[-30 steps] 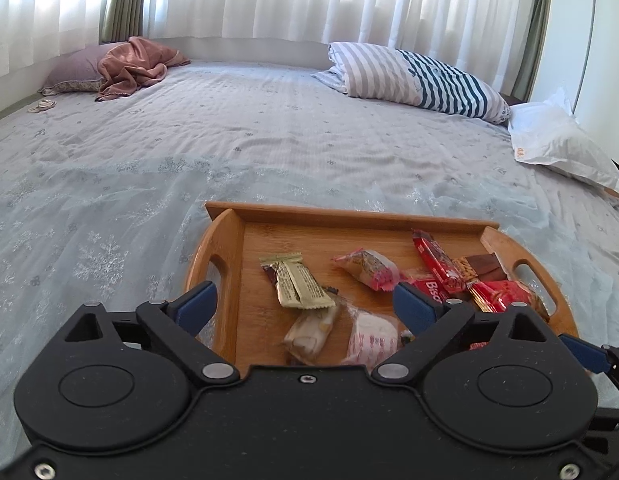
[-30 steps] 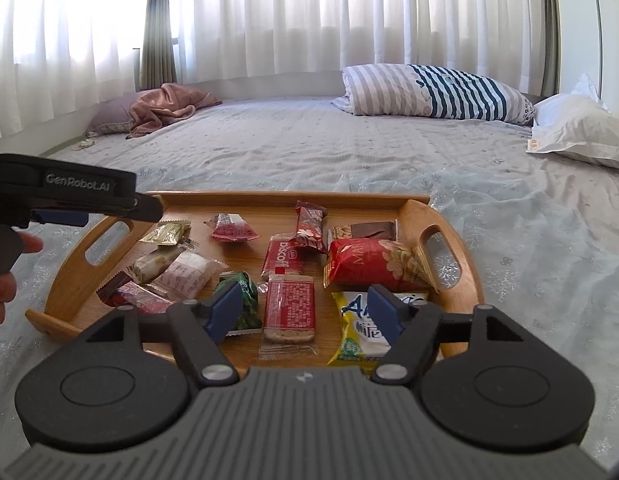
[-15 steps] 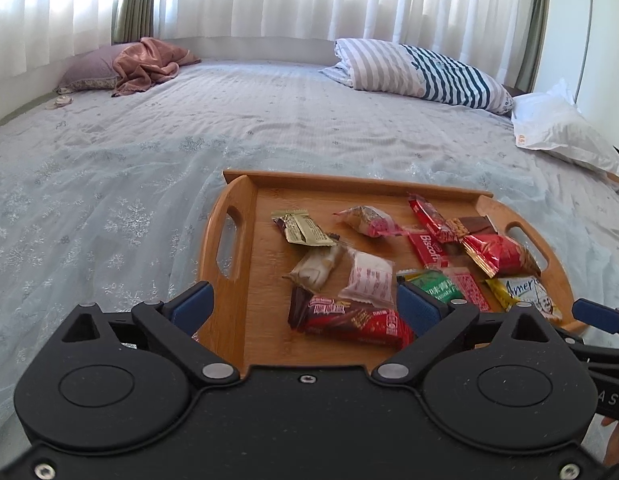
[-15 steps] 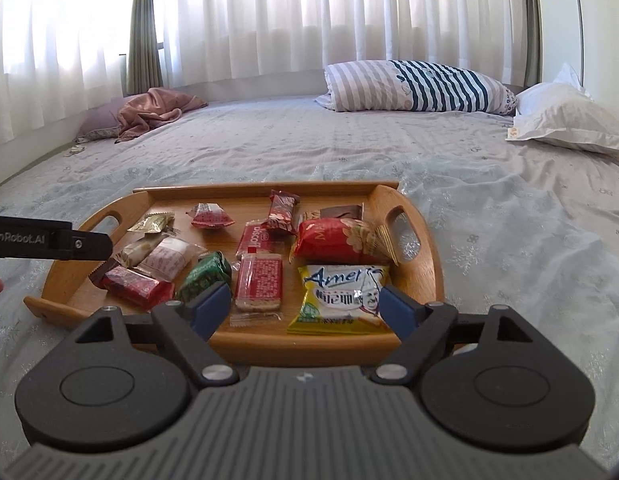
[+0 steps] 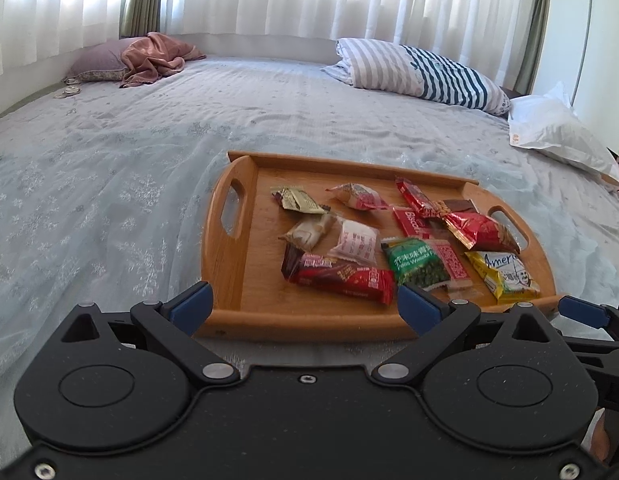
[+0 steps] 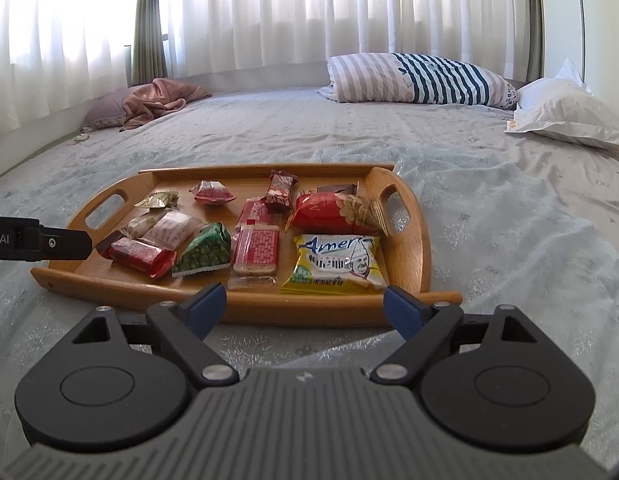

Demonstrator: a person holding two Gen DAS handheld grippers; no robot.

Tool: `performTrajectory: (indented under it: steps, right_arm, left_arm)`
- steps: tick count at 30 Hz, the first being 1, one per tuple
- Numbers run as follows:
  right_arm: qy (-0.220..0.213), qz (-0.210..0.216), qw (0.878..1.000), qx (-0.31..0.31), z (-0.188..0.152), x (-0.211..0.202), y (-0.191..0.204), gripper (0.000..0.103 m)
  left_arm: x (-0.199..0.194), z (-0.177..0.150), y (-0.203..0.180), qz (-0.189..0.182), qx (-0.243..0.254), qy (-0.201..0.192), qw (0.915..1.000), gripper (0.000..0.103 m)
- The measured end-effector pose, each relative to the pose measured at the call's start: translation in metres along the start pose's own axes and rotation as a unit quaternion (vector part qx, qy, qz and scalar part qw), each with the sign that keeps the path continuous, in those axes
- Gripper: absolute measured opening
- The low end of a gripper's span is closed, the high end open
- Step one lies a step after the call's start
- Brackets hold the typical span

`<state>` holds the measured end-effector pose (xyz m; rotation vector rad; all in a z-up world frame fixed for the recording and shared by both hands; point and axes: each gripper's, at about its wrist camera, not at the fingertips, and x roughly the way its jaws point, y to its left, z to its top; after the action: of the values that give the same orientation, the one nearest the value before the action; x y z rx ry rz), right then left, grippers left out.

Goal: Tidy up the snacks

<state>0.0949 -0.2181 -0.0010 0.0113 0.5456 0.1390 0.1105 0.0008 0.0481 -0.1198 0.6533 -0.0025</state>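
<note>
Bamboo tray (image 6: 413, 240) sat on the bed (image 6: 489, 200), all snacks inside it, none seen on the sheet. Packets lay loose, mixed, some overlapping: yellow bag (image 6: 335, 264) near right corner, red bag (image 6: 329, 213) behind it, cracker pack (image 6: 256, 250) centre, green peas (image 6: 205, 254) left of that, red bar (image 6: 137, 257) near left, pale packets (image 6: 167, 227) behind the bar, small ones along the far wall.

Left gripper (image 5: 305, 306) spread wide, nothing between the fingers, held just short of the tray's near rim. Right gripper (image 6: 305, 308) likewise spread, empty, just short of the same rim.

Key relation: everything lay ahead of both claws, past the near rim. Right claw was nearer the yellow bag and cracker pack; cracker's long axis ran away from it, so the fingers would straddle its width. Left claw was nearer the red bar (image 5: 337, 278), whose long axis ran crosswise to its reach, so that grip would want a wrist turn or an end pinch.

Stage: cannot settle. Snacks gathered on the tray fits a finished collect; unsorted jumble fits sorting yet to come.
</note>
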Motion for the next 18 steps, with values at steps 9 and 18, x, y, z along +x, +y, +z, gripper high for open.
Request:
performTrajectory:
  steps: [9,18]
  right_arm:
    - [0.014,0.004,1.0,-0.006,-0.014,-0.004,-0.001,0.095]
    - [0.031,0.006,1.0,-0.004,-0.024,-0.001,-0.003,0.097]
  left_arm:
    - [-0.004,-0.024,-0.005,0.01,0.003,0.011,0.9999,0.099]
    - [0.007,-0.041,-0.007,0.029,0.012,0.025,0.9992,0.099]
